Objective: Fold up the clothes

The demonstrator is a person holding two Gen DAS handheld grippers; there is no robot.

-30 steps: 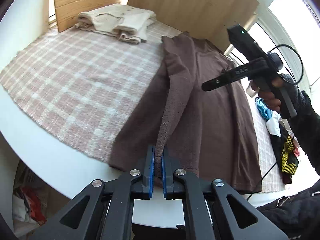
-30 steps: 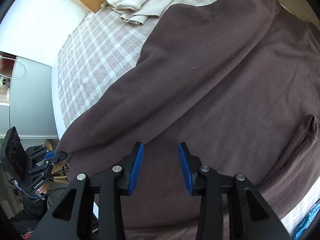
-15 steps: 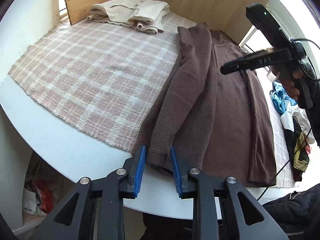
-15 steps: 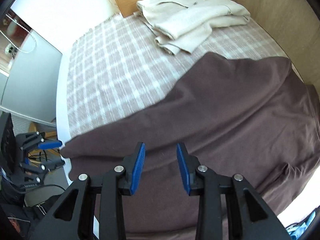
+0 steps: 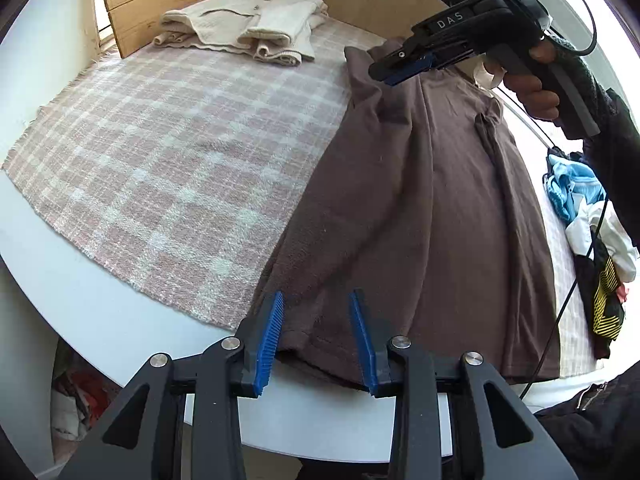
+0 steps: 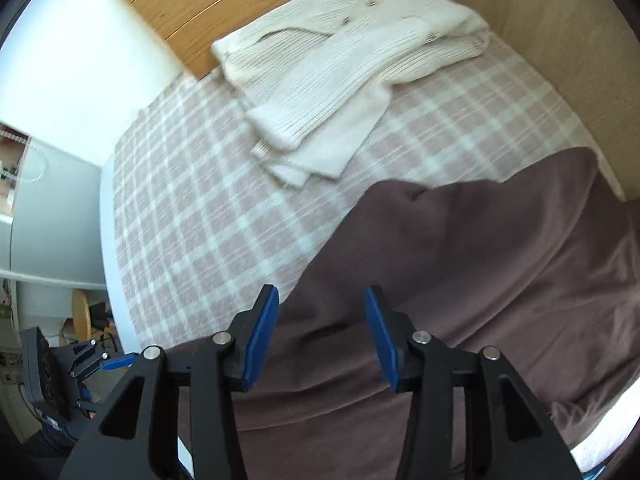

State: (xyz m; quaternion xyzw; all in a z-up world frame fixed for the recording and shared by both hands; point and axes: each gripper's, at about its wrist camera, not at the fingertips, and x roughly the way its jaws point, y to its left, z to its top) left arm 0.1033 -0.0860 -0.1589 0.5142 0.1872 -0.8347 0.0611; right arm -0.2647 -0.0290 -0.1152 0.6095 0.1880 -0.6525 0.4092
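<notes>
- Brown sweater [image 5: 420, 208] lies lengthwise on the checked cloth [image 5: 180, 152], hem at the table edge [image 5: 132, 320].
- Left gripper [image 5: 316, 336] has just opened; the hem corner lies loose between its jaws and may slide off the edge.
- Right gripper [image 6: 322, 336], just opening wider and empty, may catch too many layers near the shoulder.

Brown garment [image 5: 420, 200]: soft matt cloth, slightly fuzzy. Checked blanket [image 5: 168, 152]: rough woven fabric. Cream cardigan [image 6: 344, 72]: ribbed knit. Counter [image 5: 100, 320]: smooth white. Back panels [image 5: 168, 0]: bare wood. Left hand-held gripper [image 5: 316, 334]: matt black plastic, ridged blue pads, shiny metal screws.
</notes>
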